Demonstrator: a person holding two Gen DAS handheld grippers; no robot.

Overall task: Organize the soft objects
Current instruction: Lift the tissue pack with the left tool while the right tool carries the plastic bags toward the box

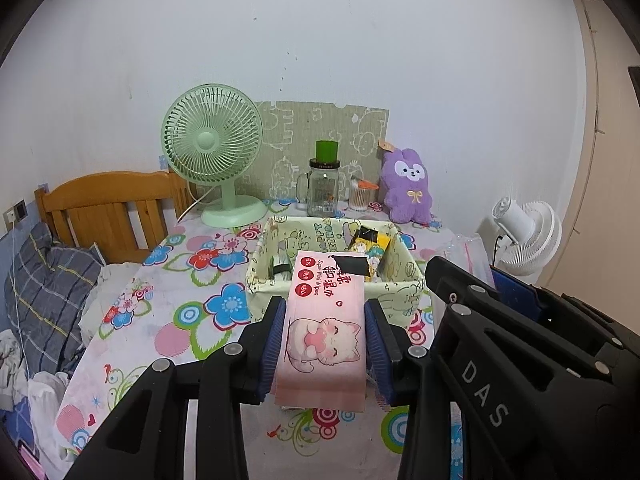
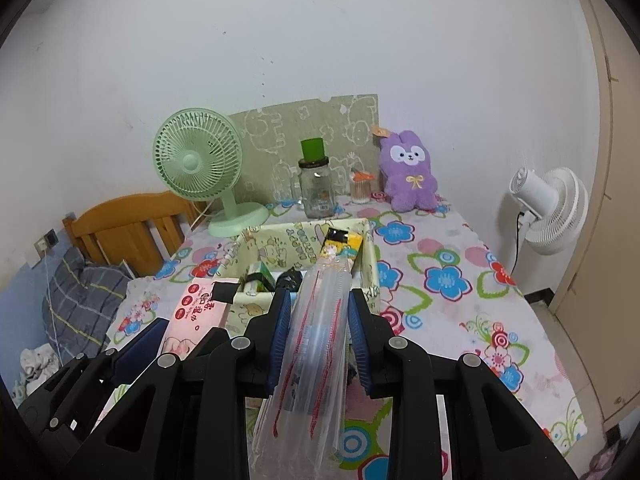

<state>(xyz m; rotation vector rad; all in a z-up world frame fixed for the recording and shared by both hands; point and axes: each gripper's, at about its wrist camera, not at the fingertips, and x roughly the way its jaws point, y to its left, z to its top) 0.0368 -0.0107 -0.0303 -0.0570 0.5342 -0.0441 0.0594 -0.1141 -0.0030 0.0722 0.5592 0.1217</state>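
My left gripper (image 1: 325, 312) is shut on a pink pack of wet wipes (image 1: 324, 328), held just in front of the near rim of a cream fabric basket (image 1: 336, 288); the pack also shows in the right wrist view (image 2: 196, 312). My right gripper (image 2: 318, 312) is shut on a bundle of clear zip bags with red seal lines (image 2: 316, 340), held at the basket's near right corner (image 2: 370, 292). The basket holds a yellow packet (image 2: 340, 242), a green-and-white pack (image 2: 258, 278) and a dark item (image 2: 289, 278). A purple plush bunny (image 1: 408, 184) sits behind it.
The flowered tabletop (image 2: 440, 280) carries a green desk fan (image 1: 214, 152), a glass jar with a green lid (image 1: 324, 184) and a cotton-swab box (image 1: 362, 196) along the wall. A white fan (image 2: 552, 204) stands right; a bed with wooden headboard (image 1: 108, 208) lies left.
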